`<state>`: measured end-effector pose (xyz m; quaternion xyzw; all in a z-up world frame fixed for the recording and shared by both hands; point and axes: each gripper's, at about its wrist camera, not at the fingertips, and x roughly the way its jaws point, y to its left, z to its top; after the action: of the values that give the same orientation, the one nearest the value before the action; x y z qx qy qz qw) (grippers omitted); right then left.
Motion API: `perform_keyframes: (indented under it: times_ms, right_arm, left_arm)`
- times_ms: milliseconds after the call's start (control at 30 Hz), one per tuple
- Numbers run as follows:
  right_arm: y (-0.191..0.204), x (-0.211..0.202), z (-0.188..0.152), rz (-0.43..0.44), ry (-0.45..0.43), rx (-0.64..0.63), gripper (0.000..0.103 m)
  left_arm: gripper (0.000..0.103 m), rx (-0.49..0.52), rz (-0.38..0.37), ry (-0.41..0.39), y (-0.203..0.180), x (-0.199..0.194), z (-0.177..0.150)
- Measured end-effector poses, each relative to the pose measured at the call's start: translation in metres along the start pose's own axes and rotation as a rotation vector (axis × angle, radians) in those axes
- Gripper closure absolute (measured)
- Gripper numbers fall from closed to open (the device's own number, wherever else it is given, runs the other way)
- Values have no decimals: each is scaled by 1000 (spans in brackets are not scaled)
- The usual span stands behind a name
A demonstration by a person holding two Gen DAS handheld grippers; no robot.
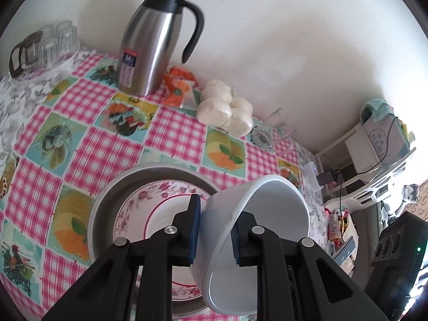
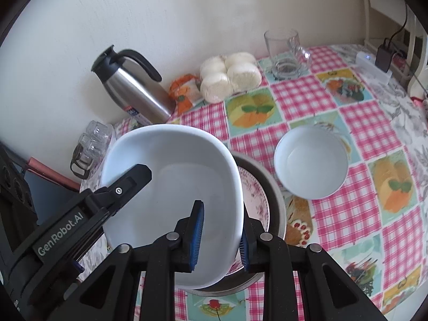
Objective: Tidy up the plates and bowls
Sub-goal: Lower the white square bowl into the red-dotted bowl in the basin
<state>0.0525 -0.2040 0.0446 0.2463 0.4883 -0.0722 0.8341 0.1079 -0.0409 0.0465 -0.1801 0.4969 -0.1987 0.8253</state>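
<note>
Grippers on both sides pinch the rim of the large white bowl (image 2: 171,187): the left gripper (image 1: 214,230) and the right gripper (image 2: 219,238) are each closed on its wall. 2 grips keep it level above the floral plate (image 1: 139,211) in the metal tray (image 1: 107,203), probably for stacking; a small white bowl (image 2: 311,163) waits on the tablecloth (image 2: 355,123) nearby.

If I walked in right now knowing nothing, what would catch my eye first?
Probably the large white bowl, pinched at opposite rims by the left gripper and right gripper, held over a floral plate in a metal tray. Behind stands a steel thermos jug by the wall, on a loud pink checked tablecloth.
</note>
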Motion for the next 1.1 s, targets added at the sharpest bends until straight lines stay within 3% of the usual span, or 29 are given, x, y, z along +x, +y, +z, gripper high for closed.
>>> perform_keyframes:
  times_ms: [600, 1000, 1100]
  right_arm:
    - [11, 32, -5, -52, 111, -24, 75]
    - [6, 44, -6, -78, 141, -3, 75]
    - [3, 44, -6, -76, 138, 11, 71]
  left_arm:
    - [82, -20, 76, 64, 19, 14, -2]
    - [81, -25, 121, 88, 25, 23, -2]
    - [81, -28, 115, 90, 26, 23, -2]
